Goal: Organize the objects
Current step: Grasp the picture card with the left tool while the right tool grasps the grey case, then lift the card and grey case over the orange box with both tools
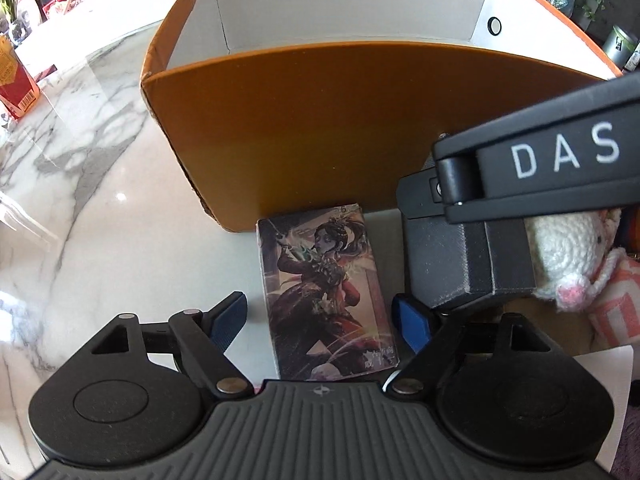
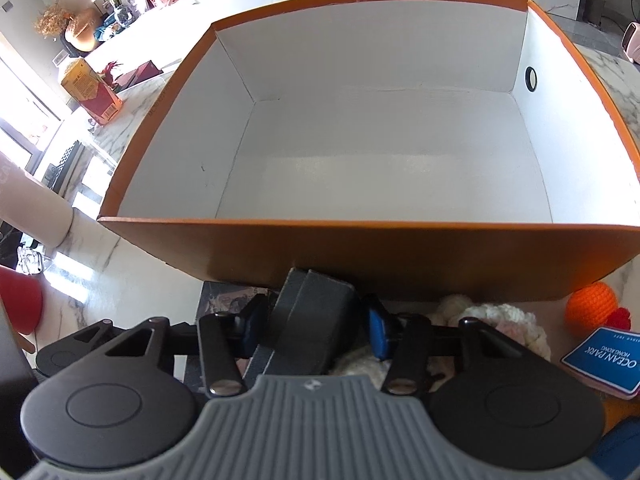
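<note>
My right claw (image 2: 316, 332) grips a dark grey box (image 2: 316, 332), lifted tilted before the orange bin's (image 2: 360, 248) near wall. My left claw (image 1: 320, 320) is spread wide either side of an illustrated card pack (image 1: 324, 292) lying flat on the marble desk (image 1: 80, 200), touching that wall. A crocheted white toy (image 1: 568, 256) crowds the right. The bin's white floor is bare.

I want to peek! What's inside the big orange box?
Nothing shows inside the orange box: just its white floor and walls, plus a round black-ringed hole in the right wall. The near wall hides a strip of floor right behind it.
</note>
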The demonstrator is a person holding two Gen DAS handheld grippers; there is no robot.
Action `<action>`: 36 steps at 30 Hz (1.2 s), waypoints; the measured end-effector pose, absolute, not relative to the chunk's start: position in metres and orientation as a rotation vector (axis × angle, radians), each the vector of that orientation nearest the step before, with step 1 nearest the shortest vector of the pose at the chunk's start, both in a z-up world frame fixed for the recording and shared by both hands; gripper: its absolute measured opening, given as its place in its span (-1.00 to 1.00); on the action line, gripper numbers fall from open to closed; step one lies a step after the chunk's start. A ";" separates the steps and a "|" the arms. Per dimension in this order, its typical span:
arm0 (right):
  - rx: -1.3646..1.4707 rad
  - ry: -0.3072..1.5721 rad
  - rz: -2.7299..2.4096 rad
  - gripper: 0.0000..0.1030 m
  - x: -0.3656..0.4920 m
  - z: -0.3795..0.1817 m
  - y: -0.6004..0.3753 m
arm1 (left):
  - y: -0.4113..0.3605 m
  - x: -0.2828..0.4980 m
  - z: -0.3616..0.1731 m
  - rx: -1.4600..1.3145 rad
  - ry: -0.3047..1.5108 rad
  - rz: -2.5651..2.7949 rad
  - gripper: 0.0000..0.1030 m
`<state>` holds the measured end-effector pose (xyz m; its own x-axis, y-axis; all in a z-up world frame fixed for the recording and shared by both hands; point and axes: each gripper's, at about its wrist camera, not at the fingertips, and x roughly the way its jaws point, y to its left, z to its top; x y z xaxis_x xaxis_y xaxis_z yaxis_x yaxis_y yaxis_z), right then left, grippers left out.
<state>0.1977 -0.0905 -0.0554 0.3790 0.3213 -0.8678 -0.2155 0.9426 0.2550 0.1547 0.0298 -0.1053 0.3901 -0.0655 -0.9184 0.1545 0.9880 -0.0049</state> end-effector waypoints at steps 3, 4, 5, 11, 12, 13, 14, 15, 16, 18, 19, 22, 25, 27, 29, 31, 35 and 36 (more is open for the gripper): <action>0.110 1.130 0.343 -0.03 0.196 -0.055 -0.090 | 0.029 0.148 -0.104 0.091 1.150 -0.149 0.72; 0.112 1.129 0.344 -0.04 0.194 -0.055 -0.090 | 0.029 0.145 -0.103 0.094 1.141 -0.153 0.50; 0.115 1.128 0.344 -0.04 0.193 -0.055 -0.091 | 0.029 0.143 -0.101 0.094 1.133 -0.152 0.39; 0.143 1.127 0.380 -0.26 0.189 -0.049 -0.092 | 0.039 0.127 -0.095 0.055 1.113 -0.133 0.37; 0.145 1.124 0.382 -0.26 0.189 -0.048 -0.092 | 0.042 0.122 -0.090 0.048 1.099 -0.130 0.37; 0.150 1.118 0.384 -0.27 0.188 -0.046 -0.093 | 0.044 0.118 -0.086 0.040 1.088 -0.126 0.36; 0.152 1.110 0.387 -0.27 0.186 -0.043 -0.095 | 0.046 0.114 -0.082 0.032 1.081 -0.124 0.36; 0.154 1.101 0.390 -0.27 0.184 -0.039 -0.096 | 0.048 0.110 -0.078 0.024 1.074 -0.121 0.36; 0.158 1.092 0.395 -0.27 0.182 -0.036 -0.097 | 0.051 0.105 -0.073 0.018 1.067 -0.118 0.36; 0.166 1.070 0.413 -0.27 0.177 -0.028 -0.100 | 0.055 0.095 -0.063 -0.002 1.055 -0.117 0.36; 0.164 1.058 0.423 -0.27 0.175 -0.023 -0.100 | 0.058 0.090 -0.058 -0.013 1.049 -0.119 0.35; 0.157 1.021 0.447 -0.27 0.169 -0.009 -0.103 | 0.066 0.074 -0.041 -0.041 1.020 -0.125 0.35; 0.162 0.988 0.473 -0.27 0.166 0.003 -0.106 | 0.077 0.064 -0.032 -0.076 0.987 -0.133 0.35; 0.168 0.958 0.493 -0.29 0.164 0.013 -0.108 | 0.093 0.062 -0.034 -0.090 0.954 -0.134 0.35; 0.178 0.928 0.510 -0.30 0.162 0.023 -0.110 | 0.091 0.083 -0.005 -0.094 0.926 -0.137 0.35; 0.189 0.897 0.529 -0.31 0.163 0.033 -0.112 | 0.083 0.099 0.006 -0.093 0.897 -0.147 0.35; 0.219 0.839 0.538 -0.31 0.169 0.054 -0.118 | 0.063 0.125 0.017 -0.064 0.840 -0.161 0.35; 0.221 0.820 0.525 -0.31 0.172 0.059 -0.120 | 0.059 0.135 0.020 -0.051 0.827 -0.162 0.35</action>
